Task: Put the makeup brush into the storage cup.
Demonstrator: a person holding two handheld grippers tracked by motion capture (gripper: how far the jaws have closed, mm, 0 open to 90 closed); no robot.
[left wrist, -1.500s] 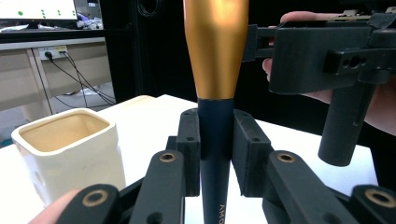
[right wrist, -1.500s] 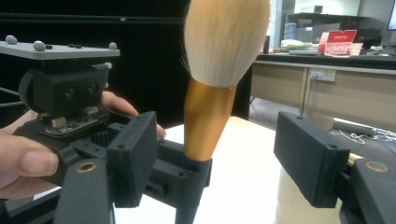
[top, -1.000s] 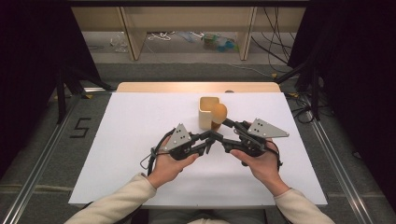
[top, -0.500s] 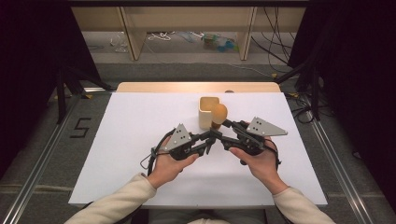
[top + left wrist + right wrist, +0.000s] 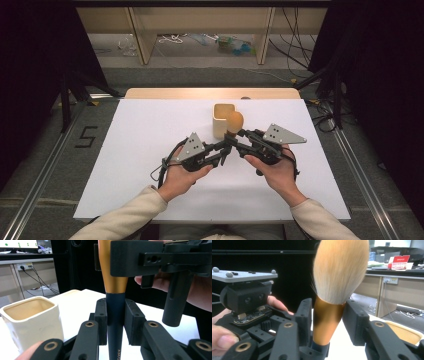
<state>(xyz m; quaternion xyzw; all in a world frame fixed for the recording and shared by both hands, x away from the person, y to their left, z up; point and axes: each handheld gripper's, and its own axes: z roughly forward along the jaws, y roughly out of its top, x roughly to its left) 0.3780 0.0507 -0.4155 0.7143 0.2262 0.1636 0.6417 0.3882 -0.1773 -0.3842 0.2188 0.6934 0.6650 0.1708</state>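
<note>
A make-up brush stands upright between my two grippers, with its orange bristle head point(image 5: 235, 121) on top, a gold ferrule point(image 5: 327, 320) below it and a dark handle point(image 5: 115, 325) at the bottom. My left gripper point(image 5: 226, 148) is shut on the dark handle, its pads point(image 5: 101, 320) pressed against both sides. My right gripper point(image 5: 234, 136) is higher up, its jaws tight against the gold ferrule just under the bristles. A cream square cup point(image 5: 223, 107) stands on the table right behind the brush, open side up and nothing visible inside.
Both hands hover over the middle of a white board point(image 5: 150, 130) that covers the table. A wooden strip point(image 5: 210, 93) runs along its far edge, with shelving and cables on the floor beyond. Dark curtains flank both sides.
</note>
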